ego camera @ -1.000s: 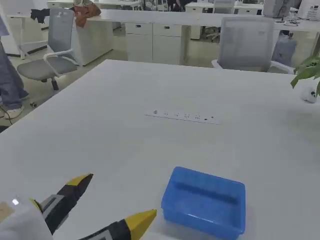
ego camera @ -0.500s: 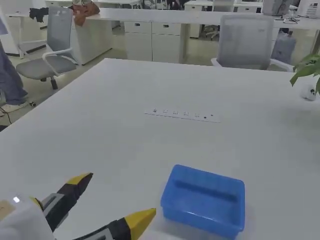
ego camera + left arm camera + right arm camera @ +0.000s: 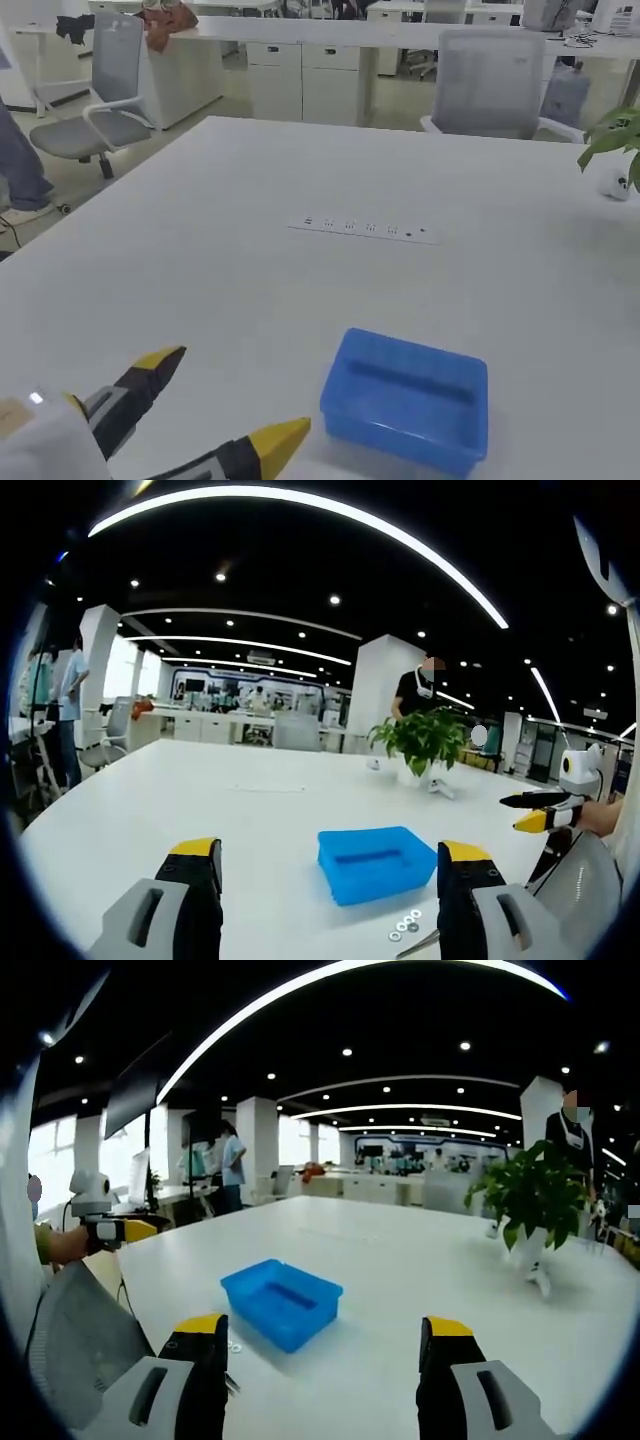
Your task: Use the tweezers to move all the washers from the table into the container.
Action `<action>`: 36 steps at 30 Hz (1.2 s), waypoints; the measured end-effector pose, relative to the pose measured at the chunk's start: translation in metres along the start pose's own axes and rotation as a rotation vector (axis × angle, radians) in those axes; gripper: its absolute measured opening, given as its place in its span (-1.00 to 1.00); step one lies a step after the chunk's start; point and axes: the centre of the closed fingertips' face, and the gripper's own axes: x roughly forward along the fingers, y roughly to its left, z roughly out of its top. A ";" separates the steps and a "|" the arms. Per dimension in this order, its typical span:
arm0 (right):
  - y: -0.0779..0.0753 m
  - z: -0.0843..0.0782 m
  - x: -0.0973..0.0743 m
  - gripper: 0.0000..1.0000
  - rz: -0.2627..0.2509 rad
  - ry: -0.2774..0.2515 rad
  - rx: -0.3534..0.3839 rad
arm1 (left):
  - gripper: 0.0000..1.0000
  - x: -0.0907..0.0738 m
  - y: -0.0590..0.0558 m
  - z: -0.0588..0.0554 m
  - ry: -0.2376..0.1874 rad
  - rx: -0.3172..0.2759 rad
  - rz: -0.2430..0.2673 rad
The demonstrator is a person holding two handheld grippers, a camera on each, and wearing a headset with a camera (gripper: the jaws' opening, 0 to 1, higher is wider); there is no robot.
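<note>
In the head view, we are looking down at a white tabletop (image 3: 300, 170) with the blue container (image 3: 400, 436) sitting near its front edge, open side up. Our left tool (image 3: 222, 400) is reaching in from the lower left, its yellow-tipped jaws spread wide and gripping nothing. A row of sockets (image 3: 365, 229) is running across the tabletop farther back, and office chairs are standing beyond the far edge.

In the left gripper view, the left tool's jaws are standing wide apart, with the container lying ahead between them, closer to the right-hand jaw. A few small washers (image 3: 405, 926) are lying on the tabletop just in front of the container, near that same jaw. A thin metal tip (image 3: 424, 943) is lying just beside them. The right tool (image 3: 538, 810) is hovering at the right side, well apart from the container, and we cannot tell its opening here. A potted plant (image 3: 420, 740) is standing farther back.

In the right gripper view, the right tool's jaws are gaping wide and holding nothing. The container is lying ahead, nearer the left-hand jaw.
</note>
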 end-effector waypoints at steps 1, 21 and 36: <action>0.000 0.000 0.000 0.54 0.001 0.001 0.001 | 0.81 0.000 0.000 0.000 0.000 0.002 0.001; -0.001 0.004 -0.002 0.59 -0.003 0.021 0.008 | 0.75 0.003 -0.012 -0.007 0.051 0.005 -0.075; 0.051 -0.005 0.013 -0.27 0.217 0.162 -0.068 | -0.14 -0.001 -0.046 -0.079 0.482 0.147 -0.385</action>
